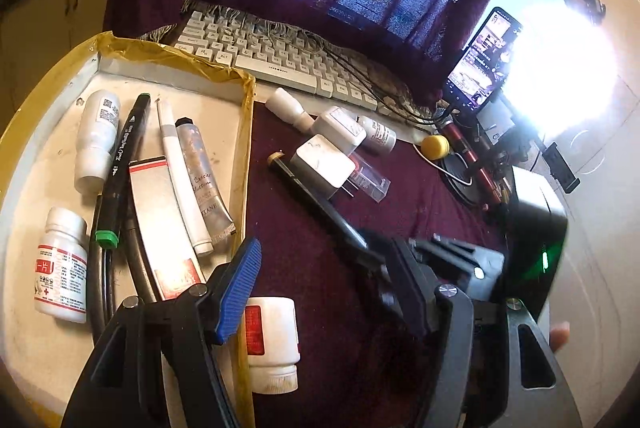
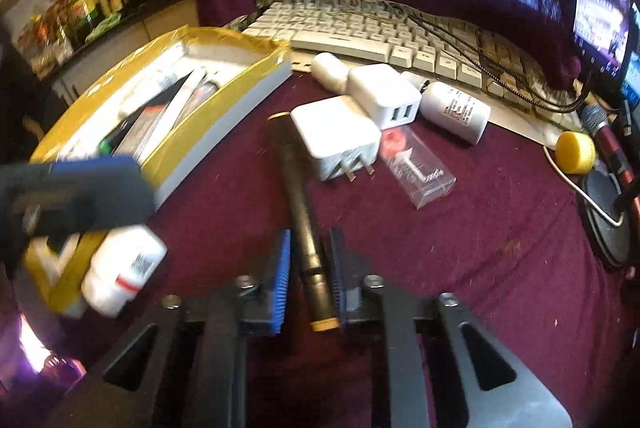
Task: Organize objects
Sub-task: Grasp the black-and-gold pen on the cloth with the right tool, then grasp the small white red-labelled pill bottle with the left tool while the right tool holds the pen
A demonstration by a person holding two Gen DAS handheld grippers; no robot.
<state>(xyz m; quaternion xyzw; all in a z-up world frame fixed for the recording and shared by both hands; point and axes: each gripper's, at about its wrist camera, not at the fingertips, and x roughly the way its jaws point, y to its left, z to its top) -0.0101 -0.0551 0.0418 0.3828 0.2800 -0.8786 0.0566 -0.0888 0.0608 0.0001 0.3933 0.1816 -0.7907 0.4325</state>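
1. We find the right gripper (image 2: 308, 268) with its blue ribbed pads either side of a long black pen-shaped cylinder with gold end caps (image 2: 298, 204); the pads sit just beside the barrel, but we cannot tell whether they are clenched on it.
2. The cylinder lies on the maroon cloth (image 2: 460, 268), its far end near a white square plug adapter with metal prongs (image 2: 336, 136).
3. The left gripper (image 1: 320, 288) has its fingers spread wide and released; a white pill bottle with a red label (image 1: 272, 340) lies on the cloth under its left blue pad (image 1: 240, 288), just beside the box wall.
4. To the left stands a shallow white box edged in yellow tape (image 1: 244, 132), holding a black marker with green ends (image 1: 120, 176), a clear squeeze tube (image 1: 204, 172) and a white bottle with red print (image 1: 62, 268).
5. Further off on the cloth we note a second white adapter with two USB ports (image 2: 384, 94), a clear plastic case (image 2: 416, 168) and a small white bottle lying on its side (image 2: 454, 110).
6. A white keyboard (image 2: 360, 32) runs along the far edge.
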